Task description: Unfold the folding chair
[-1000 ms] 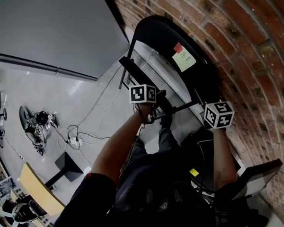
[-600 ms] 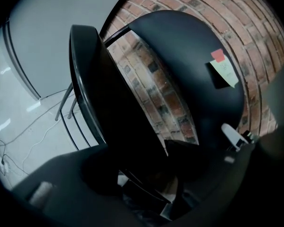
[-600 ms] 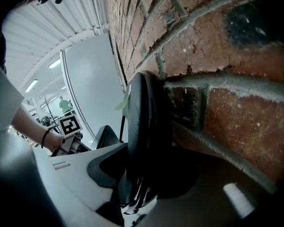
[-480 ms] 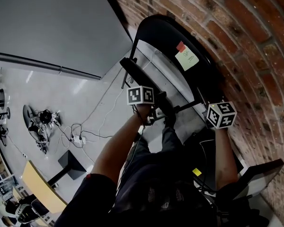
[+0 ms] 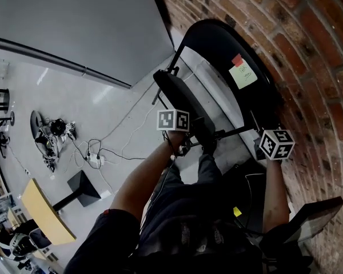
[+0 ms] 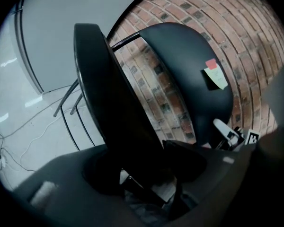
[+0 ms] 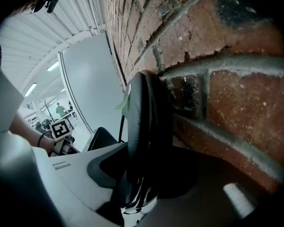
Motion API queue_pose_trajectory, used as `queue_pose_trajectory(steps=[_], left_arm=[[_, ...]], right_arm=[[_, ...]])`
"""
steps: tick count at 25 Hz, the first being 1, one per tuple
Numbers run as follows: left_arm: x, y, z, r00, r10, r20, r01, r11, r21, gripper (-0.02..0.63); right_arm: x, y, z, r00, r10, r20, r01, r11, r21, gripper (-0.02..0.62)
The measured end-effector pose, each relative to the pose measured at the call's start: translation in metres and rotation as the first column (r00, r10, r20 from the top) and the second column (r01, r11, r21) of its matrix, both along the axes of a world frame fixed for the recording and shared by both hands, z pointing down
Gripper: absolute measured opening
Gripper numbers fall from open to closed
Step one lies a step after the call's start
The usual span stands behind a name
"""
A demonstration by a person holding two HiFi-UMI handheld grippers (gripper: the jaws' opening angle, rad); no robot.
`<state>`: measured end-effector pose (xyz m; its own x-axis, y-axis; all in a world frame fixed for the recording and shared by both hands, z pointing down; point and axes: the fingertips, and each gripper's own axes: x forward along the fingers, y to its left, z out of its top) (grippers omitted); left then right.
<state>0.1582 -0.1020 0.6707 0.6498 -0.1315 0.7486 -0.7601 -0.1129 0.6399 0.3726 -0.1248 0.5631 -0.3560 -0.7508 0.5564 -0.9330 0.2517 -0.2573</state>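
Room: pale grey floor (image 5: pixel 74 113), a grey wall panel (image 5: pixel 74 16) and a red brick wall (image 5: pixel 308 67) at your right. The black folding chair (image 5: pixel 217 44) leans half opened against that brick.
Left gripper: your left gripper (image 6: pixel 146 171) has its jaws moderately apart and clamped across the near edge of the flat black seat panel (image 6: pixel 109 103), which stands between them tilted up on edge.
Right gripper: your right gripper (image 7: pixel 142 183) has narrower jaws, closed on the rim of the curved black backrest (image 7: pixel 139 122), just beside the brick.
Seat position: swung out from the backrest with a wedge of gap between them, not yet level.
Frame: thin black metal tubes (image 6: pixel 66 99) run down to the floor behind the seat.
Labels: a yellow-green sticky note with a red tab (image 5: pixel 243 73) sits on the backrest face.
Handling: judge the chair stiff and moderately heavy. Its smooth panels look slippery for the pads, and the hinge will likely resist, then give all at once.
Where to hold: take the panel edges, the seat's free rim for leverage and the backrest rim to steady. Stay clear of the hinge zone, where the tubes scissor.
Risk: the feet may slide on the smooth floor as the chair comes off the wall.
Further off: cables and a power strip (image 5: pixel 94 158) lie well apart on the floor.
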Motion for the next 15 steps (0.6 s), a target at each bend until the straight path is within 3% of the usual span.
queue_pose_trajectory(steps=[6, 11, 15], left_arm=[[-0.011, 0.008, 0.0, 1.0, 0.013, -0.009, -0.013, 1.0, 0.008, 0.252], [-0.03, 0.021, 0.001, 0.995, -0.044, -0.088, 0.043, 0.999, -0.011, 0.222], [-0.044, 0.03, 0.005, 0.993, -0.046, -0.107, 0.043, 0.999, -0.031, 0.221]], right_arm=[[0.001, 0.001, 0.004, 1.0, 0.012, 0.009, -0.011, 0.999, -0.033, 0.17], [0.0, 0.0, 0.012, 0.999, 0.02, 0.026, -0.017, 0.997, -0.08, 0.17], [0.002, 0.0, 0.019, 0.999, 0.023, 0.038, -0.018, 0.992, -0.123, 0.17]])
